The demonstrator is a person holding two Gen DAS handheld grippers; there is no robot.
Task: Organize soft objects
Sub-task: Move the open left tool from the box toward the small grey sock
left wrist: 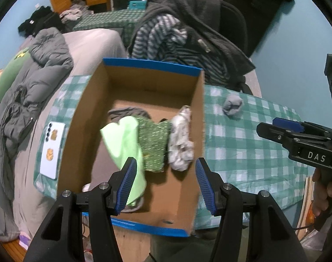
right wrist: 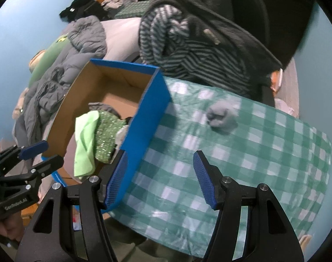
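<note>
A balled grey sock point(right wrist: 221, 116) lies alone on the checked bench point(right wrist: 264, 152), well apart from the cardboard box point(left wrist: 89, 118) holding a light green cloth point(left wrist: 124, 139), while left tongs point(left wrist: 166, 183) and right tongs point(right wrist: 160, 178) hover released, gripping nothing.

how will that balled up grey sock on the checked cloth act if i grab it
The grey sock ball looks soft, so it should squash between the pads. It seems light. Loosely bunched, it may partly unroll when lifted rather than roll away.

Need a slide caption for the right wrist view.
Open right gripper above checkered tablecloth; grey sock ball lies outside the cardboard box.
</note>
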